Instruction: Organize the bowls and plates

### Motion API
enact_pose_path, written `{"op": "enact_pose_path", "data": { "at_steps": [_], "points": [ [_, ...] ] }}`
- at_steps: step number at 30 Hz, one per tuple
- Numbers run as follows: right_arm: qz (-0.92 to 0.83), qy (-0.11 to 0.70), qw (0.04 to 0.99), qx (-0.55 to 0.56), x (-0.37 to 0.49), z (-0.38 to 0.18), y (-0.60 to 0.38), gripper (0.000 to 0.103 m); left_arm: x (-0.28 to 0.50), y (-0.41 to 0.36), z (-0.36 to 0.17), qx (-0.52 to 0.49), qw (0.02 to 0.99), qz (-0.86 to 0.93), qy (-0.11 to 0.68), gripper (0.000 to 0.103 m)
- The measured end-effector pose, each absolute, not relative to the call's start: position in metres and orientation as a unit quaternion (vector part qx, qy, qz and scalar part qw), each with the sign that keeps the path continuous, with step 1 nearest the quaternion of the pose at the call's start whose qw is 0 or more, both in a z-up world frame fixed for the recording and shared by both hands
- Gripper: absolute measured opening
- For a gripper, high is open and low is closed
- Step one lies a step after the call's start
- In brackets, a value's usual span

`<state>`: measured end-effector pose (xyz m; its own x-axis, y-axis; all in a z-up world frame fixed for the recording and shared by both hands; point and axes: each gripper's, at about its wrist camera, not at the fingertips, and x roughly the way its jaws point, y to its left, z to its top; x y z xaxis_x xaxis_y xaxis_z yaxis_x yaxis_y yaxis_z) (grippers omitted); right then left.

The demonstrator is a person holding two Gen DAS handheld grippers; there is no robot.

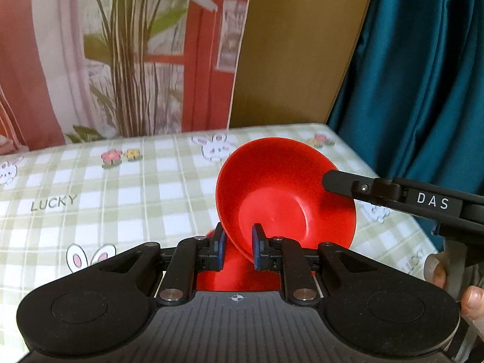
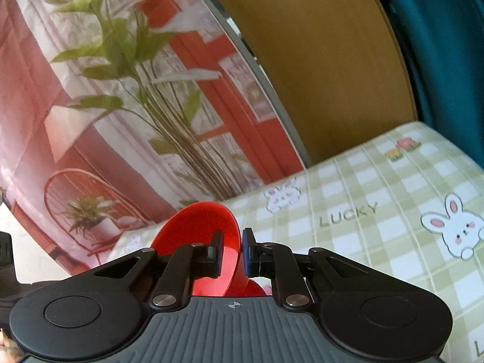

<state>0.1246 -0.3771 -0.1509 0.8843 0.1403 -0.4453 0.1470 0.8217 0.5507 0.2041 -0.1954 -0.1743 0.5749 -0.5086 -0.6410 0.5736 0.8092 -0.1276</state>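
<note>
— What is carrying the dishes?
— A table in a green checked bunny cloth (image 1: 121,187), a teal curtain (image 1: 423,75) hanging past its far right corner.
— And your grippers?
— My left gripper (image 1: 237,246) and right gripper (image 2: 231,249) are both clamping the rim of a tilted red bowl (image 1: 281,193), which is holding nothing.

The red bowl (image 1: 281,193) was a smooth, glossy plastic dish with a flat round base and flaring walls. It was tipped steeply on edge above the table, its open inside turned toward the left wrist camera. In the right wrist view, the same bowl (image 2: 208,230) showed edge-on, rim upward. Beneath it lay 1 more red piece (image 1: 236,272), only partly visible, its shape unclear.
</note>
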Motion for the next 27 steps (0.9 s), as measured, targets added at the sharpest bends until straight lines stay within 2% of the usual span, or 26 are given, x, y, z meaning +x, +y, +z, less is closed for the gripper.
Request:
{"op": "enact_pose_path", "data": {
  "at_steps": [11, 27],
  "points": [
    [0.006, 0.284, 0.906, 0.312, 0.127, -0.188, -0.371, 0.014, 0.211, -0.192, -0.199, 0.054, 0.873, -0.292, 0.387, 0.018],
    [0.009, 0.306, 0.903, 0.301, 0.131, -0.196, -0.363, 0.014, 0.212, -0.192, -0.21, 0.071, 0.867, -0.288, 0.401, 0.018]
  ]
}}
